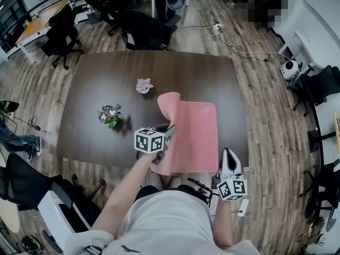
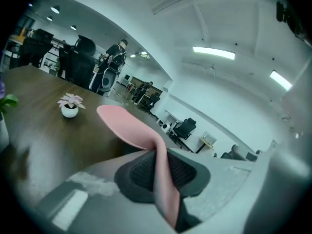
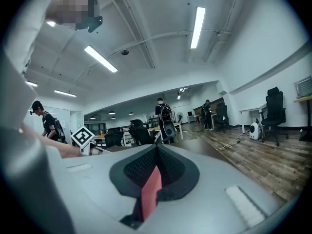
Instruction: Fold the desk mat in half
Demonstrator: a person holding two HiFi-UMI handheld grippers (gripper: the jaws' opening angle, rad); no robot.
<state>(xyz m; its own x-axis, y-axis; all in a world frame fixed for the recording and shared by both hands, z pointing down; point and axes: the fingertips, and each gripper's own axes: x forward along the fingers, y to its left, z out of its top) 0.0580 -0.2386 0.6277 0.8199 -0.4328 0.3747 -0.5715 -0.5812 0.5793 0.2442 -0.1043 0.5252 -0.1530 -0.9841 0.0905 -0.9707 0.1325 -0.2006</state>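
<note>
The pink desk mat (image 1: 194,132) lies on the dark brown table (image 1: 101,84), with its near edge lifted and its far left corner curled up. My left gripper (image 1: 168,136) is shut on the mat's near left edge. In the left gripper view the pink sheet (image 2: 129,126) runs up from between the pads of this gripper (image 2: 163,172) and bends over toward the table. My right gripper (image 1: 228,157) is at the near right corner, off the table's front edge. In the right gripper view a pink strip of mat (image 3: 151,194) is pinched between the pads of the right gripper (image 3: 155,172).
A small white pot with a pink plant (image 1: 143,85) stands beyond the mat's curled corner. A pot of purple flowers (image 1: 109,115) stands to the left of my left gripper. Black office chairs (image 1: 143,31) crowd the table's far side. Cables (image 1: 234,44) cross the wooden floor.
</note>
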